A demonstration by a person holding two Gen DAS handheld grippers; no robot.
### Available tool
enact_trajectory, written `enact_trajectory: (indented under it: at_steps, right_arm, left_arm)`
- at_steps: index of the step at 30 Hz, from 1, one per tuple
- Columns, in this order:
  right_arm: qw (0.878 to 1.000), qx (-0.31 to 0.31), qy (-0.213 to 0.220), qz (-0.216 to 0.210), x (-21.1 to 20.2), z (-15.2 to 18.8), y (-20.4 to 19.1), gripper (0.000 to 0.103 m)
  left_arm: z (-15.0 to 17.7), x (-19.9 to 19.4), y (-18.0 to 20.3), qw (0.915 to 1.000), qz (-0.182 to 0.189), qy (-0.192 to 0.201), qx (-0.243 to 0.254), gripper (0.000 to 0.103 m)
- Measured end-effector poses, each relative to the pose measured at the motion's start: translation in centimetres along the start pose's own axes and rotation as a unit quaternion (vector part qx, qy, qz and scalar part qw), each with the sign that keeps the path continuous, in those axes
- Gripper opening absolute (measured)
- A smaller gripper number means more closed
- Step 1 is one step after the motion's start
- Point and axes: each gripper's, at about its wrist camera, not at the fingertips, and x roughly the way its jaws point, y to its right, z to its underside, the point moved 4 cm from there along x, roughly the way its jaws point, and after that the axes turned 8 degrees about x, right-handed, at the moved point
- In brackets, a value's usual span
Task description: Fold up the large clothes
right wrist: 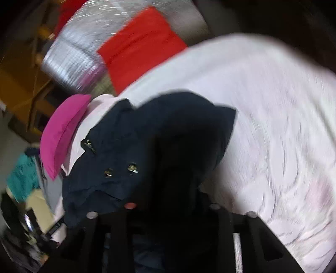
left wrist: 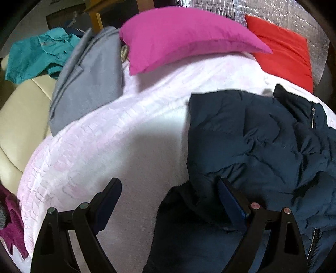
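Observation:
A navy puffer jacket (left wrist: 262,142) lies crumpled on the pale pink bedspread (left wrist: 126,147), with its zipper toward the right. My left gripper (left wrist: 170,199) stands open over the jacket's near left edge. Its right finger (left wrist: 231,203) rests over the dark fabric and its left finger (left wrist: 109,201) over bare bedspread. In the blurred right wrist view, a bunch of the navy jacket (right wrist: 147,147) with two metal snaps rises straight out of my right gripper (right wrist: 172,201). The jaws stand narrow and grip the cloth. The fabric hides the fingertips.
A magenta pillow (left wrist: 184,40) and a red pillow (left wrist: 283,48) lie at the head of the bed against a silver foil wall (left wrist: 283,12). A folded grey garment (left wrist: 88,77) and a teal shirt (left wrist: 37,54) sit at the far left, by a cream cushion (left wrist: 23,117).

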Motion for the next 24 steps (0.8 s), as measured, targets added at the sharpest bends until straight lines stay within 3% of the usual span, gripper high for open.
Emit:
enact_trajectory:
  at_steps: [3,5,9,14,18,20,24]
  right_arm:
    - [0.995,-0.069,0.063,0.02,-1.8,-1.2,-3.1,0.025]
    - [0.993,-0.078,0.077,0.037,-1.4,-1.5,-3.5,0.025]
    - [0.993,-0.051,0.032,0.103,2.4,-0.2,0.4,0.024]
    - [0.997,0.047,0.007,0.054,0.7,0.3,3.4,0.029]
    - [0.996,0.036,0.028,0.078,-3.0,0.5,2.6,0.042]
    - [0.994,0.019,0.066,0.081,-5.6,1.0,1.5,0.06]
    - [0.994,-0.021,0.088,0.056,-7.6,2.5,-1.8,0.061]
  left_arm:
    - [-0.3,-0.7,-0.4,0.9999,-0.002,0.015,-0.006,0.093]
    - [-0.4,-0.6,-0.5,0.9999,-0.005,0.013,-0.004,0.093]
    - [0.2,-0.1,-0.1,0.9999,-0.012,-0.004,0.012,0.093]
    - [0.4,-0.7,0.2,0.9991,-0.023,0.004,0.035,0.093]
    - [0.1,-2.2,0.0,0.9986,-0.023,0.028,0.038,0.093]
    - [0.0,-3.3,0.1,0.9981,-0.018,0.045,0.039,0.093]
    - [-0.4,-5.5,0.3,0.9953,-0.014,0.085,0.044,0.093]
